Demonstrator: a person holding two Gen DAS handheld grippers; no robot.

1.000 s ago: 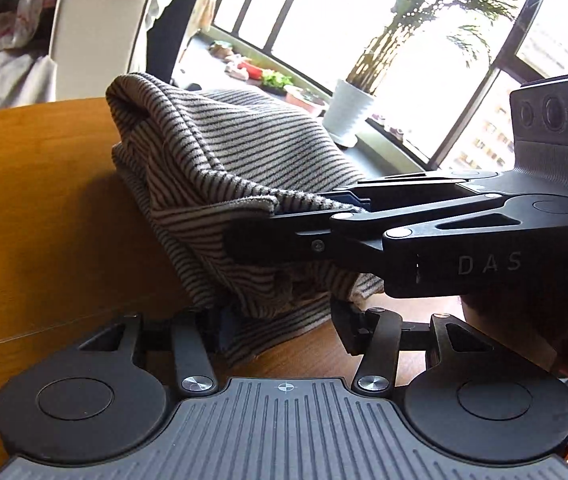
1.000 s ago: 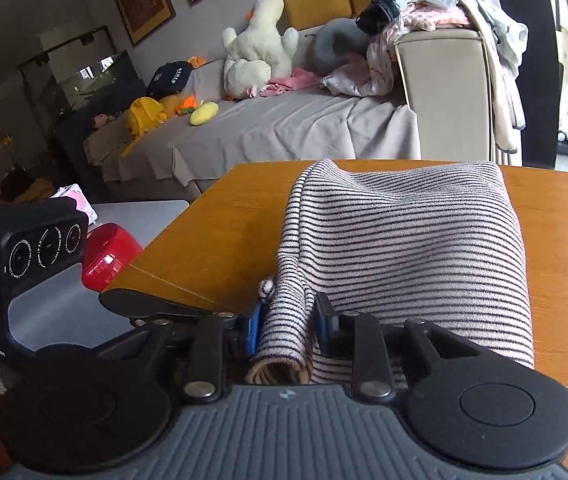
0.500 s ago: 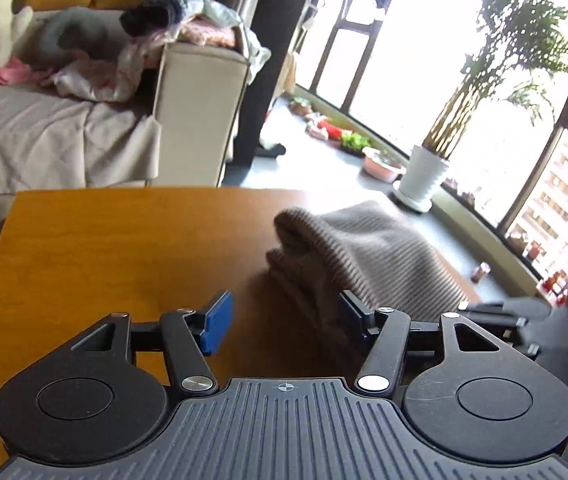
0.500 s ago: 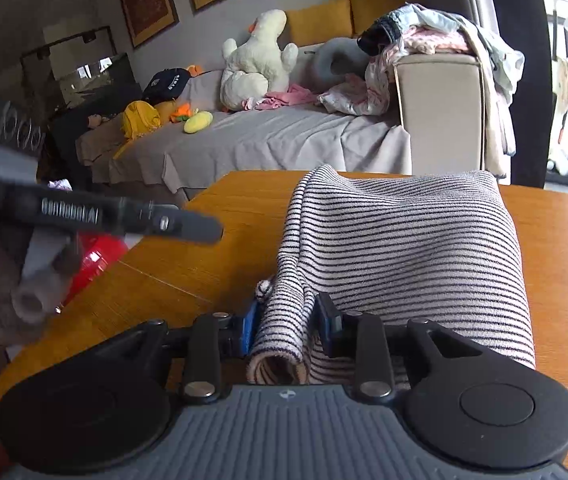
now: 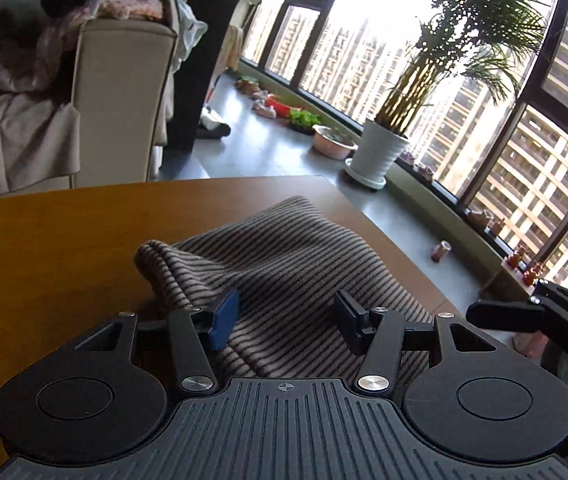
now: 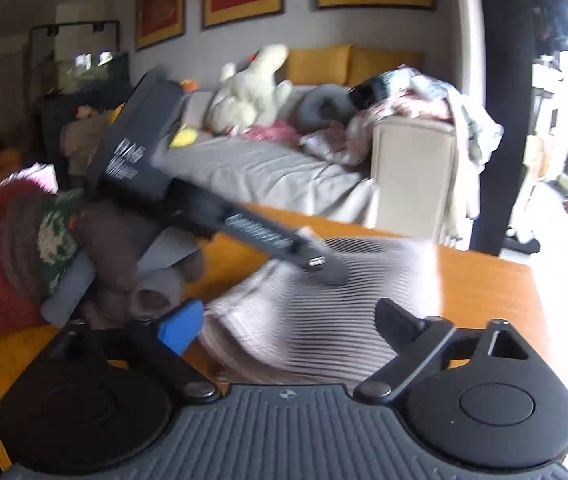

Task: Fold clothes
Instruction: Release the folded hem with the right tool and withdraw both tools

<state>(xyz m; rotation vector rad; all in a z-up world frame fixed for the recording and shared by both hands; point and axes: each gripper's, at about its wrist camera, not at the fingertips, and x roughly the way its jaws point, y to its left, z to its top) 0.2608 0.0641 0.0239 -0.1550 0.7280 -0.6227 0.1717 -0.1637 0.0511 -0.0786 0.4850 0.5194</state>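
Note:
A folded striped garment [image 5: 284, 256] lies on the wooden table [image 5: 44, 248]. My left gripper [image 5: 285, 318] hovers just above its near edge, open, with nothing between the blue pads. In the right wrist view the same striped garment [image 6: 323, 320] is blurred by motion and lies flat below my right gripper [image 6: 287, 326], which is open and empty. The left gripper's body [image 6: 156, 168] crosses that view from the upper left, held by a gloved hand [image 6: 124, 248] in a red sleeve. The right gripper's tip [image 5: 523, 316] shows at the right edge of the left wrist view.
The table's far edge [image 5: 244, 179] and right edge run close to the garment. Beyond stand a beige sofa [image 5: 120, 92] heaped with clothes, a potted palm [image 5: 379, 152] by tall windows, and a grey couch with plush toys [image 6: 252, 92].
My right gripper has let go of the garment's folded edge and opened, pulling up and back. My left gripper, open since half a second ago, has swung right over the garment.

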